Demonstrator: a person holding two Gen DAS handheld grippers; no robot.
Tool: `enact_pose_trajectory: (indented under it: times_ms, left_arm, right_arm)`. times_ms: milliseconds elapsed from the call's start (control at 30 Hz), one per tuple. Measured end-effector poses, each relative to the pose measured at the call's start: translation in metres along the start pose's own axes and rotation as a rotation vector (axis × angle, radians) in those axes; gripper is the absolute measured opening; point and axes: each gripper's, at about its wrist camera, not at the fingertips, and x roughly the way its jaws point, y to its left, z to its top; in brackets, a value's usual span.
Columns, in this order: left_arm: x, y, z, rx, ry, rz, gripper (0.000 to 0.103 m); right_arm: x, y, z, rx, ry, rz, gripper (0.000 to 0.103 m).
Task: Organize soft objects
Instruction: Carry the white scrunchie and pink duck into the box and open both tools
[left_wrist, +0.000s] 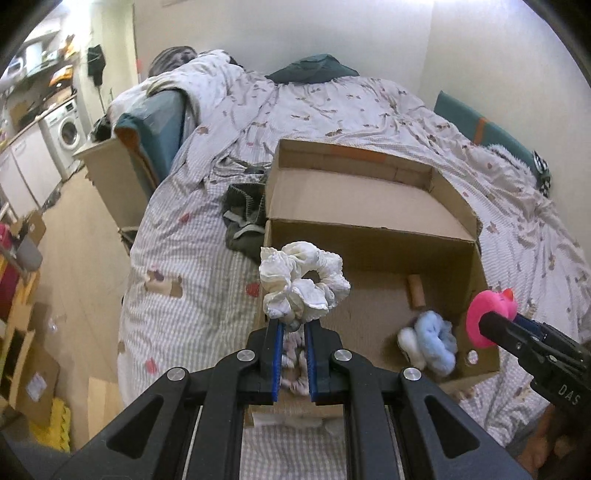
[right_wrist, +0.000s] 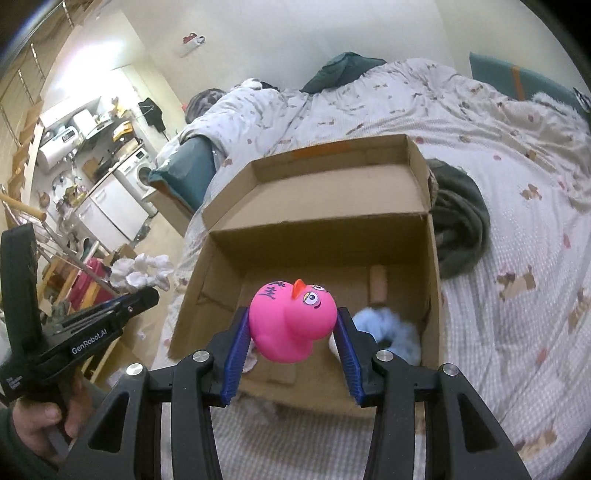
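Observation:
An open cardboard box (left_wrist: 369, 236) (right_wrist: 325, 236) sits on the bed. My left gripper (left_wrist: 293, 325) is shut on a white scrunchie (left_wrist: 303, 280) and holds it above the box's near left corner; it also shows in the right wrist view (right_wrist: 142, 271). My right gripper (right_wrist: 291, 325) is shut on a pink rubber duck (right_wrist: 291, 321) and holds it over the box's near side; the duck shows in the left wrist view (left_wrist: 487, 314) at the right. A light blue fluffy scrunchie (left_wrist: 432, 341) (right_wrist: 388, 328) and a cardboard tube (left_wrist: 415, 291) (right_wrist: 378, 286) lie inside the box.
A dark grey-green garment (left_wrist: 243, 221) (right_wrist: 458, 225) lies on the bedspread beside the box. The bed (left_wrist: 369, 110) fills the room's right side, with teal pillows (left_wrist: 317, 68) at the back. Wooden floor, cabinets and a washing machine (left_wrist: 68, 131) are at the left.

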Motion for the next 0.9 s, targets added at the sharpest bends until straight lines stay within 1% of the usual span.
enact_pose_trajectory:
  times_ms: [100, 200, 367, 467, 667, 900]
  left_arm:
    - [0.020, -0.003, 0.002, 0.011, 0.018, -0.010, 0.010]
    - [0.037, -0.005, -0.003, 0.003, 0.032, -0.015, 0.010]
    - [0.055, -0.006, -0.017, 0.002, 0.056, -0.019, 0.010]
    - [0.057, -0.004, -0.023, 0.012, 0.048, -0.008, 0.010]
    - [0.059, -0.002, -0.029, 0.012, 0.049, 0.003, 0.011]
    - [0.062, -0.006, -0.030, 0.019, 0.065, -0.023, 0.011]
  right_arm:
    - [0.013, -0.013, -0.003, 0.039, 0.003, 0.031, 0.048]
    - [0.025, -0.022, -0.008, 0.067, 0.023, 0.001, 0.048]
    - [0.034, -0.026, -0.014, 0.064, 0.053, -0.040, 0.048]
    - [0.040, -0.032, -0.017, 0.085, 0.076, -0.060, 0.048]
    - [0.043, -0.033, -0.018, 0.092, 0.080, -0.079, 0.048]
    - [0.048, -0.030, -0.019, 0.081, 0.094, -0.088, 0.048]
